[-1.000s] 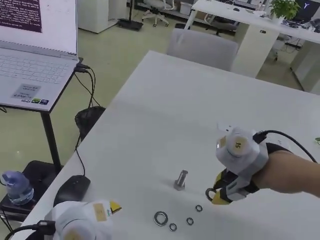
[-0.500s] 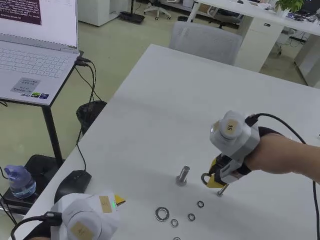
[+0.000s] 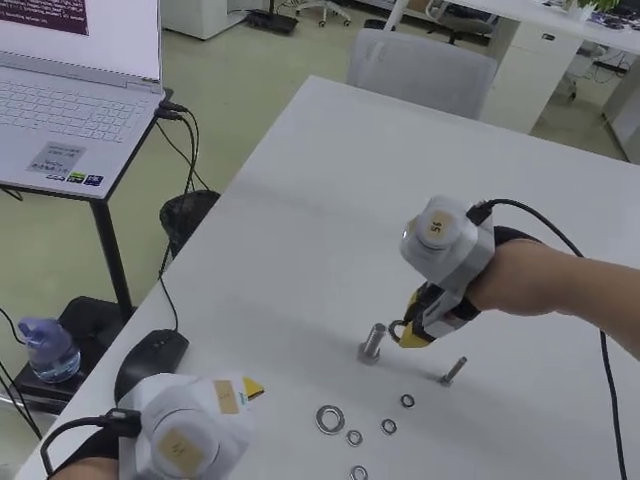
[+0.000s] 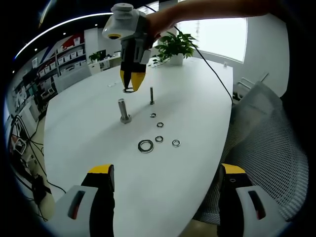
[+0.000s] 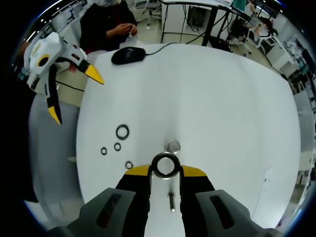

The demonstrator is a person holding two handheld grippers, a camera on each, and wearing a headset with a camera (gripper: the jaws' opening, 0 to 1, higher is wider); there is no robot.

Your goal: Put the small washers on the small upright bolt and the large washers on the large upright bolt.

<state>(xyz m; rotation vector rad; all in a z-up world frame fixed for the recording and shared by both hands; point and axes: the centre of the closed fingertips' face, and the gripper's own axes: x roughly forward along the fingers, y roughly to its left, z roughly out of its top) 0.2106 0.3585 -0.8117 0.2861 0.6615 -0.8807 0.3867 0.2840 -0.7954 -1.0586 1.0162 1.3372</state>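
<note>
My right gripper (image 3: 408, 335) is shut on a large washer (image 5: 165, 165), held just above and right of the large upright bolt (image 3: 372, 343). Its rounded head (image 5: 172, 146) sits just past the washer in the right gripper view. The small upright bolt (image 3: 452, 372) stands further right. On the table lie another large washer (image 3: 330, 418) and several small washers (image 3: 388, 426). My left gripper (image 4: 165, 173) hovers open and empty near the table's front edge, well short of the loose washers (image 4: 145, 146). Its body (image 3: 185, 440) shows at the bottom left.
Left of the white table (image 3: 330, 200) stands a laptop (image 3: 60, 110) on a side stand. A computer mouse (image 3: 150, 360) lies at the table's near left corner. A grey chair (image 3: 420, 65) stands at the far end. A person (image 5: 108, 19) sits beyond the mouse.
My right gripper has carried the large washer up and left, from beside the loose washers to the large bolt's top, uncovering the small bolt. The left gripper has stayed low at the front.
</note>
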